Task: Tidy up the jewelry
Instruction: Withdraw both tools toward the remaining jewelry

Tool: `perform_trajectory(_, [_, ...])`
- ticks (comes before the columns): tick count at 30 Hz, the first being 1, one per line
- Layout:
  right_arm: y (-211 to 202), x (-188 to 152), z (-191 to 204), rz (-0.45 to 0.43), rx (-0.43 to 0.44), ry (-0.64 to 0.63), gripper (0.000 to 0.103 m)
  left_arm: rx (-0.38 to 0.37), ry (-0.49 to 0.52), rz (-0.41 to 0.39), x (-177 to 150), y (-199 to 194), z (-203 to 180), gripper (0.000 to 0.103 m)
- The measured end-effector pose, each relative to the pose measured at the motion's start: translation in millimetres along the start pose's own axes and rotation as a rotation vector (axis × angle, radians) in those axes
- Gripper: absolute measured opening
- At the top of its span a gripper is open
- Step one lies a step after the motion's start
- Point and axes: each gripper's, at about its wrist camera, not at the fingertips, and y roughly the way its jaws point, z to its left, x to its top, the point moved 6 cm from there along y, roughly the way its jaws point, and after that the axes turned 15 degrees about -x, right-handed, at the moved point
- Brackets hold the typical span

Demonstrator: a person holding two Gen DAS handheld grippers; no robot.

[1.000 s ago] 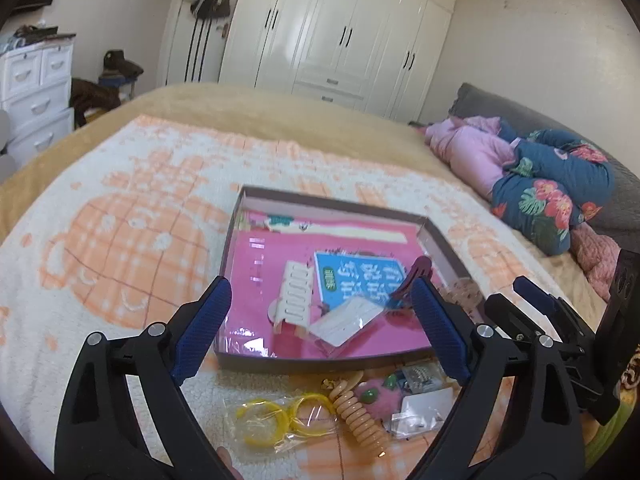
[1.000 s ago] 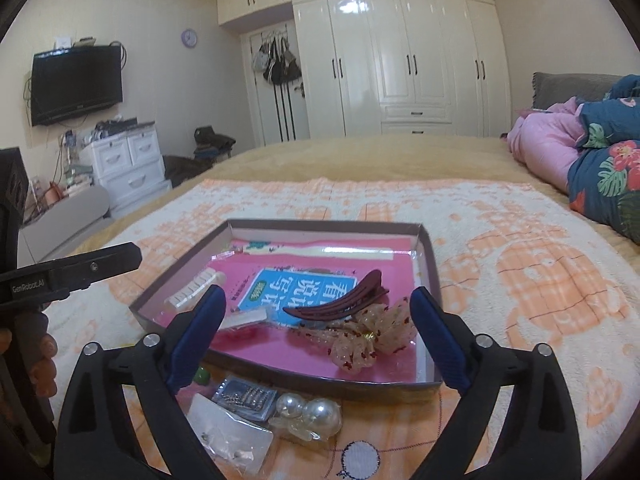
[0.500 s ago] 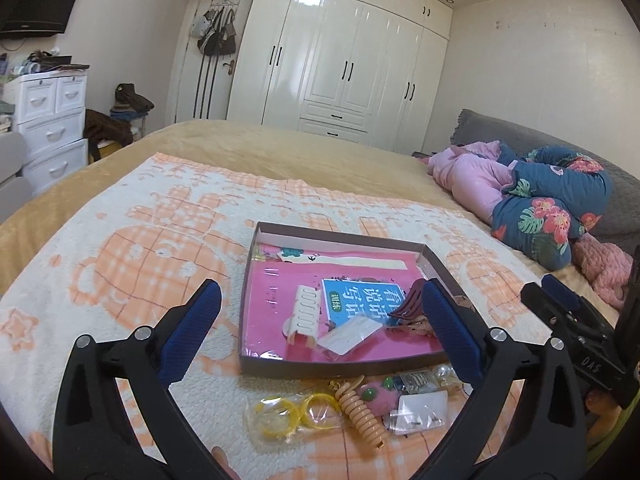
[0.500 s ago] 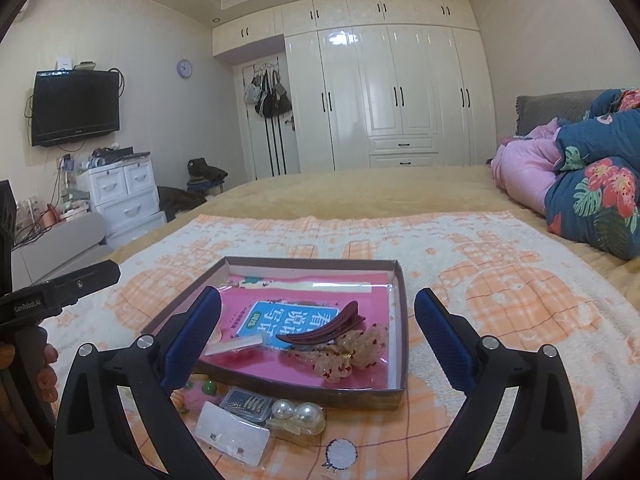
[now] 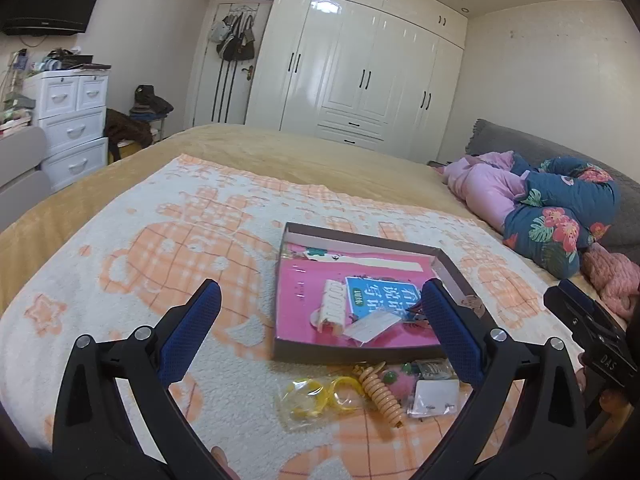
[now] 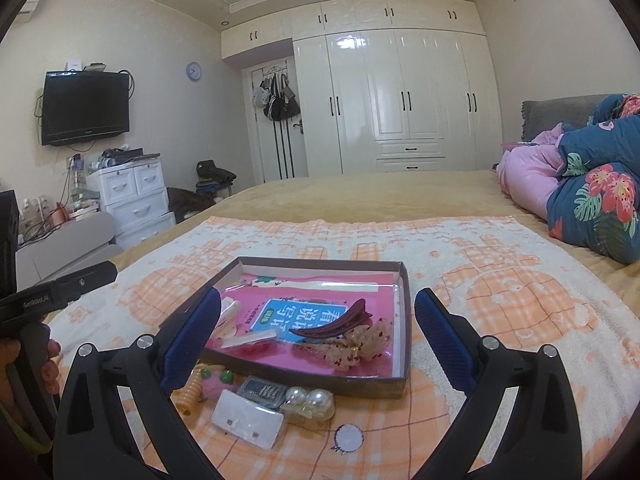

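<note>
A shallow brown box [image 5: 352,354] with a pink lining lies on the bed blanket. It holds a white comb clip [image 5: 334,312], a clear packet [image 5: 372,326], a dark red hair clip [image 6: 332,324] and a beaded bow [image 6: 356,344]. Loose in front of it lie bagged yellow rings [image 5: 316,396], a beige spiral hair tie [image 5: 382,394], an earring card [image 5: 434,398] and a pearl pair [image 6: 310,400]. My left gripper [image 5: 320,292] hovers short of the box, open and empty. My right gripper [image 6: 318,300] stands open too, above the loose items, holding nothing.
The orange-and-white blanket [image 5: 180,248] covers the bed around the box [image 6: 320,380]. Pink and floral bedding [image 5: 540,208] is piled at the right. A white drawer unit [image 6: 132,196] and wardrobes [image 6: 400,100] stand beyond the bed.
Both grippers have drawn back from the box and risen a little, so the box looks smaller and farther. The left jaws spread slightly wider. No item has moved.
</note>
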Motion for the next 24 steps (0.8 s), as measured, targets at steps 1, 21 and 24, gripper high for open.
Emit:
perform_trajectory(1, [-0.8, -1.4, 1.6, 0.004, 0.003, -0.004, 0.095, 0.003, -0.002, -0.002, -0.3, -2.1, 1.1, 0.092])
perform_trajectory(21, [-6.9, -50.1, 44.1, 0.117, 0.096, -0.116, 0.095, 0.015, -0.013, 0.069, -22.8, -11.2, 4.9, 0.092])
perform_trajectory(24, [-3.2, -62.1, 49.2, 0.154, 0.105, -0.132, 0.095, 0.001, -0.028, 0.092, -28.4, -9.4, 5.7, 0.092])
